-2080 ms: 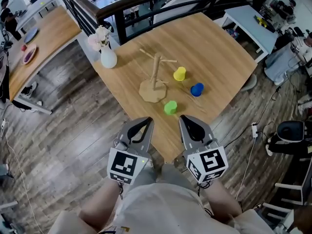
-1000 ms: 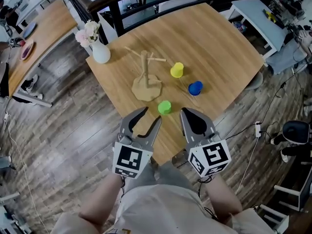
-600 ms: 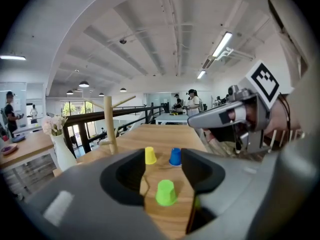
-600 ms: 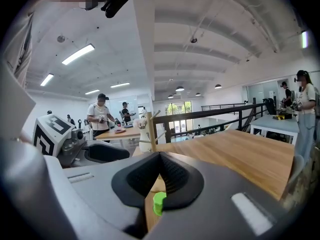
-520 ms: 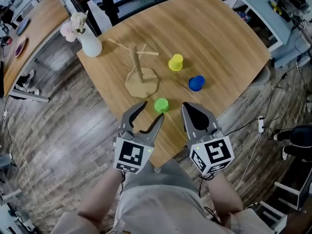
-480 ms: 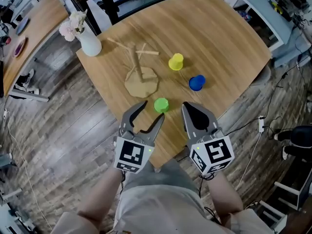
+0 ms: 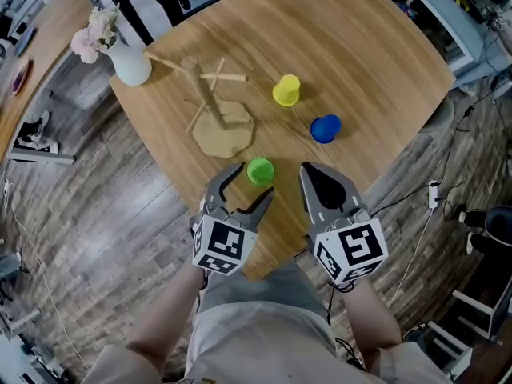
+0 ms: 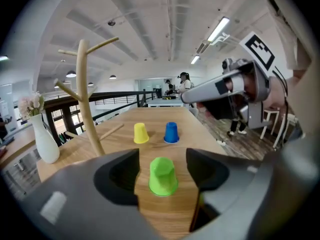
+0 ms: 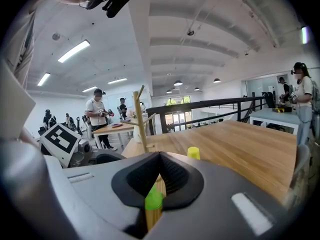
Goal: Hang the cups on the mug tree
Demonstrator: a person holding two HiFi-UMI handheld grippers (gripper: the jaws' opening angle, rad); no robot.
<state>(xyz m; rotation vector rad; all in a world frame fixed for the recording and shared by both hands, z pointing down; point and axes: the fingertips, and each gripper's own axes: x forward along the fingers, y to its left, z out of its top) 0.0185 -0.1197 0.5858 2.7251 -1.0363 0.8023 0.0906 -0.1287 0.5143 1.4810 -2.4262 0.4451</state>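
Three cups point(image 7: 260, 170), mug tree point(image 7: 222, 132), white vase point(image 7: 130, 66)

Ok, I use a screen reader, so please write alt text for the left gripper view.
The left gripper, jaws opening, flanks a green cup without touching it. Behind stand a yellow cup, a blue cup and the mug tree.
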